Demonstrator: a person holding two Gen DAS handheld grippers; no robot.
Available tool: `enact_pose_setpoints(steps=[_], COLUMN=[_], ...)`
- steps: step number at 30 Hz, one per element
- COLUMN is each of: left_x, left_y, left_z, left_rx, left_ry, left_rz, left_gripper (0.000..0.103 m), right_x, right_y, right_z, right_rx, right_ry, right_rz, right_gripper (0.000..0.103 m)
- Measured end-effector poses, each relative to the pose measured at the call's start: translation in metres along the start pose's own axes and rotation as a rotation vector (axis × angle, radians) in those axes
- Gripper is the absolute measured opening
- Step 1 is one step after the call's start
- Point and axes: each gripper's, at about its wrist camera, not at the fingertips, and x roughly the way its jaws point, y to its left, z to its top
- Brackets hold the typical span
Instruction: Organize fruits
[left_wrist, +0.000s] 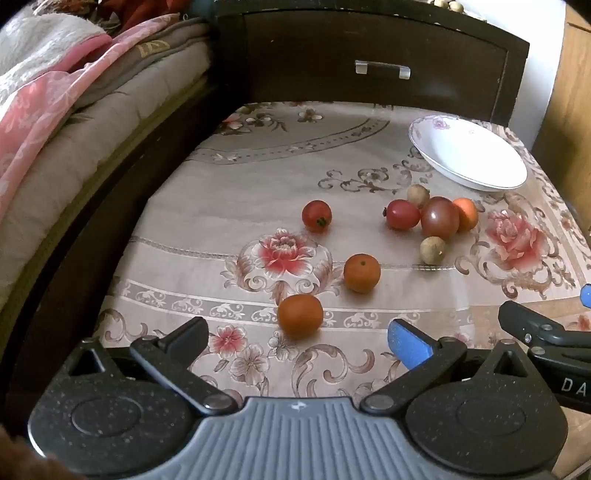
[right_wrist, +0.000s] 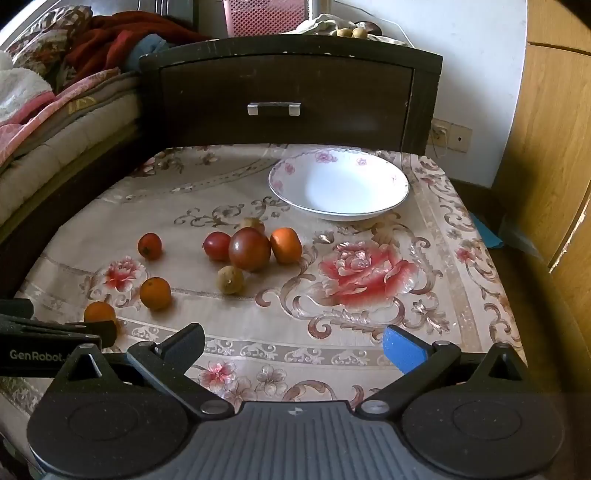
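The nearest orange fruit (left_wrist: 300, 316) lies just ahead of the left gripper (left_wrist: 299, 332), whose jaws stand wide apart with nothing between them. The right gripper (right_wrist: 293, 341) is likewise spread and empty, hanging over bare cloth. Beyond lie a second orange fruit (left_wrist: 362, 272), a lone red tomato (left_wrist: 316, 216), and a cluster: a red tomato (right_wrist: 217, 245), a large dark tomato (right_wrist: 249, 249) and a third orange fruit (right_wrist: 286, 245) touching, with two small brown fruits (right_wrist: 230, 280) beside them. The white bowl (right_wrist: 395, 177) at the far side holds nothing, so by my reading the sorting has not begun and every fruit is left to move. The surface (right_wrist: 424, 295) wears a floral cloth; a dark drawer cabinet (right_wrist: 288, 81) stands behind, folded bedding (left_wrist: 55, 110) to the left.
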Motion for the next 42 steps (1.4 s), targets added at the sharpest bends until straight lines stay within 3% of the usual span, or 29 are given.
enact_pose_setpoints(steps=[42], left_x=[-0.0006], left_y=[-0.0019], left_z=[-0.003], left_rx=[0.001], left_ry=[0.004], left_rz=[-0.011], left_gripper=[0.103], right_x=[0.0063], right_y=[0.0005], right_z=[-0.0077], right_rx=[-0.012], right_ry=[0.018], right_rz=[0.007], right_gripper=[0.096])
